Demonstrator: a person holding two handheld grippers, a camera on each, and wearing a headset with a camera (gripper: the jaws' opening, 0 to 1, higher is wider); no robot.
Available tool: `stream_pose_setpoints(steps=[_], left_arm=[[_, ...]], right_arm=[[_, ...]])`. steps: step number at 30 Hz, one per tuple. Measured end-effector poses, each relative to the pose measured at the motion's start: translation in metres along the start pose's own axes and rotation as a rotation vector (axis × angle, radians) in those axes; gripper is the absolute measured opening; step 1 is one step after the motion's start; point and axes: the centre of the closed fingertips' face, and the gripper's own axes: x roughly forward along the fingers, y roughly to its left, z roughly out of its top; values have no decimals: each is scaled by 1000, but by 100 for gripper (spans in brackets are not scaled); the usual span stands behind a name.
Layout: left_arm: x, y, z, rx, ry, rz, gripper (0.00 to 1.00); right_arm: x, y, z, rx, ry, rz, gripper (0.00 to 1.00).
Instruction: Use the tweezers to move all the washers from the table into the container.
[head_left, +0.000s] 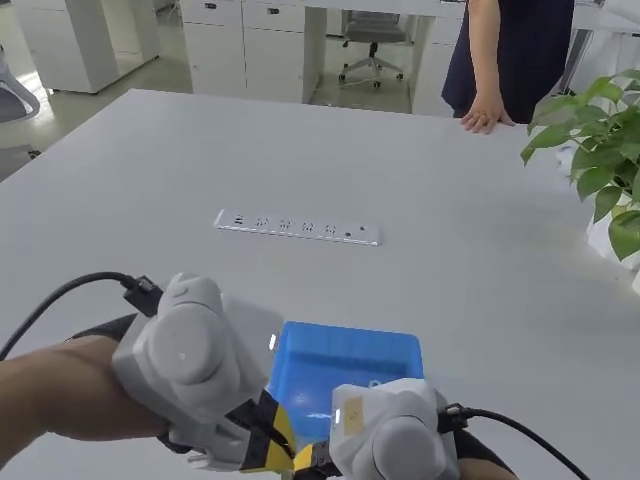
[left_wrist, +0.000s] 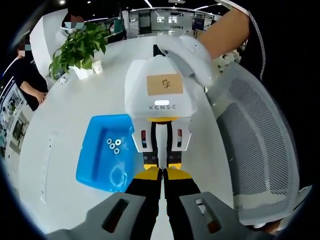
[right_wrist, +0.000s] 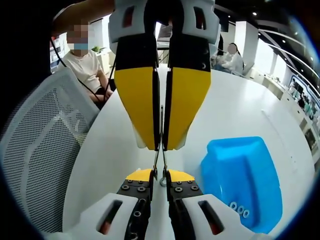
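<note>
Low in the head view, my two grippers meet tip to tip beside the blue container (head_left: 345, 362). Thin metal tweezers (right_wrist: 161, 125) run between the left gripper's (right_wrist: 161, 148) big yellow pads (right_wrist: 140, 100), which are shut on them. Their lower end reaches into my right gripper (right_wrist: 161, 176), whose jaws also stand closed around it. A small ring (right_wrist: 163, 182) sits by that end; I cannot tell if it is a washer. In the left gripper view, my left gripper (left_wrist: 161, 175) faces the right gripper (left_wrist: 161, 161). Three washers (left_wrist: 115, 146) lie in the container (left_wrist: 95, 165).
A white power strip (head_left: 297, 227) lies mid-table. A potted plant (head_left: 600, 150) stands at the right edge. A person's hand (head_left: 486, 118) rests on the far edge. A mesh chair (left_wrist: 260, 150) is behind me. The grey table (head_left: 450, 260) stretches wide.
</note>
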Motion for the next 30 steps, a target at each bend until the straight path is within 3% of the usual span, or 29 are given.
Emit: stream_pose_setpoints(steps=[30], left_arm=[[1,1,1,1,-4,-8,5]], right_arm=[[-2,-3,-2,9,-6,-14,12]])
